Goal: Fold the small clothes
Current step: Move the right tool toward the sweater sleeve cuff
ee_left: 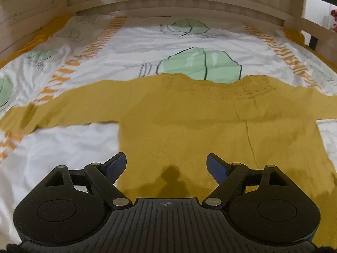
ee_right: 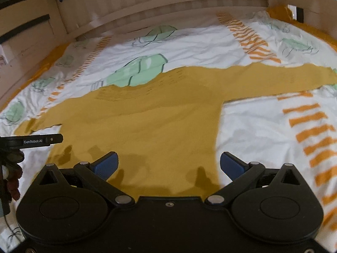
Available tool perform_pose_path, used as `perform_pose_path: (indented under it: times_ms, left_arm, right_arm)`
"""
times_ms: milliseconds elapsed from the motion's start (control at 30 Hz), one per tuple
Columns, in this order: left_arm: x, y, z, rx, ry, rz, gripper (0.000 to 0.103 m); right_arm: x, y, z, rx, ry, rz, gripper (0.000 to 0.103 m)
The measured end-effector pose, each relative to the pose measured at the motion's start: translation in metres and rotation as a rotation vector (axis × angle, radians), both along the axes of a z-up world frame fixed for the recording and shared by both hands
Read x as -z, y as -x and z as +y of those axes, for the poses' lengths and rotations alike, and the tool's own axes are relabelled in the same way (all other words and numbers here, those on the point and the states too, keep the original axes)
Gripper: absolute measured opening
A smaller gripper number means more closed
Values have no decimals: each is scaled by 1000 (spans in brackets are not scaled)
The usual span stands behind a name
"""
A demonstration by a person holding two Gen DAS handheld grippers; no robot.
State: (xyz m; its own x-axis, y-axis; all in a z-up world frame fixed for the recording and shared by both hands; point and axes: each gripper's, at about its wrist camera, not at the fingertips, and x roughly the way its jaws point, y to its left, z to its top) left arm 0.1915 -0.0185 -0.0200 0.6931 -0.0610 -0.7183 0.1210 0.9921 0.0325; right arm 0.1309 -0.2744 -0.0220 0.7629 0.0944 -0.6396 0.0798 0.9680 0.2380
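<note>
Mustard sweater spread flat on the bed, both our tongs gaping and empty.

We hold the left gripper (ee_left: 166, 167) and the right gripper (ee_right: 168, 166) above the near hem of the mustard sweater (ee_left: 189, 130), blue pads wide apart with nothing between them. Ahead of both tongs the sweater lies flat on the white bedspread (ee_left: 130, 48) with its green and orange print, neckline at the far side, one sleeve stretched out to each side. Beyond it stands the pale wooden headboard (ee_left: 179, 2). In the right wrist view the left tool's black body enters from the left edge, beside the sweater's left sleeve.
</note>
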Motion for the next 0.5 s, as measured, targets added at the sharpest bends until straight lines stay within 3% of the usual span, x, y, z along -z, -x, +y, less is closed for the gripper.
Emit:
perform_pose_path:
  times_ms: [367,500]
  left_arm:
    - [34,-44,-36,67,37,53,83]
    - [51,-53,-39,59,25,75,83]
  right_arm:
    - [-15,-57,-6,-44,125,-64,101]
    - [-11,-79,-3,-54,169,-66,87]
